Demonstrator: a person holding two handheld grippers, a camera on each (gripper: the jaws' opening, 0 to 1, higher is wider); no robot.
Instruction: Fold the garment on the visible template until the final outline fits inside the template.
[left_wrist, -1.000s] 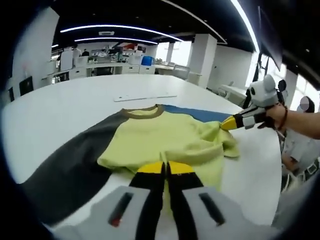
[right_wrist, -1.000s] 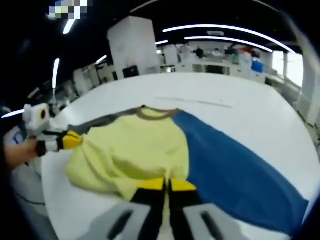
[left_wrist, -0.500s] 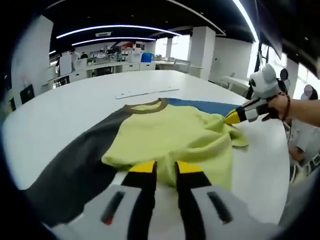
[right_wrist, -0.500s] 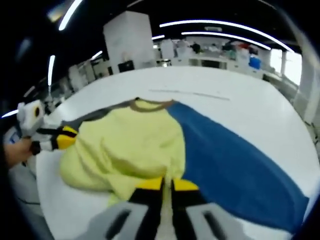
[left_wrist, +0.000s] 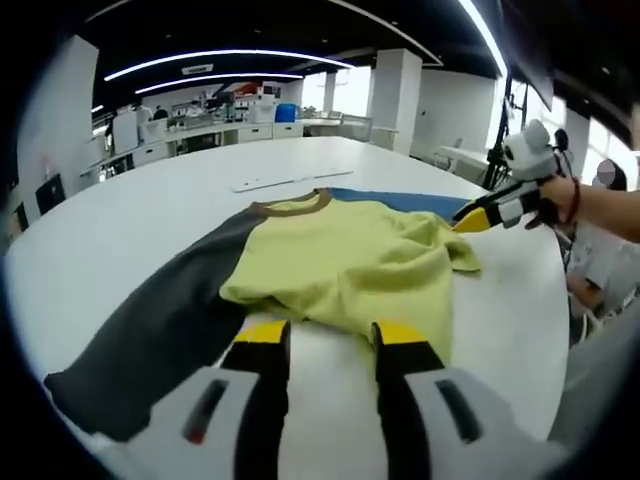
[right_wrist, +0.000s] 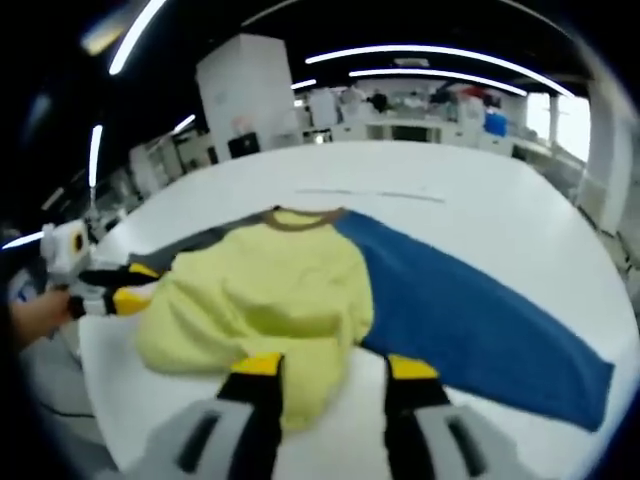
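**Both pairs of fingers open, the soft yellow garment lying free on the worktop**

In the left gripper view, the left gripper (left_wrist: 330, 335) has its two yellow-tipped fingers spread wide apart, and they hold nothing. Just ahead of the fingertips lies the garment (left_wrist: 350, 265), a soft yellow shirt with a brown ribbed collar at its far end. Its cloth is wrinkled and bunched, mostly on the side to the right of the fingers. Under it is the template: a flat dark grey sheet (left_wrist: 160, 325) that stretches to the left of the fingers, and a flat blue sheet (left_wrist: 410, 205) that shows beyond the garment. All of this rests on a smooth white round worktop (left_wrist: 120, 225). A thin pale strip (left_wrist: 290, 181), maybe a ruler, lies on the worktop beyond the collar.

In the right gripper view, the right gripper (right_wrist: 335, 365) is also wide open and empty. A folded lobe of the yellow garment (right_wrist: 270, 300) lies between its fingers, and I cannot tell if it touches them. The blue sheet (right_wrist: 470, 320) spreads long and smooth to the right of the fingers. The left gripper (right_wrist: 130, 290) is at the far left edge of the garment.
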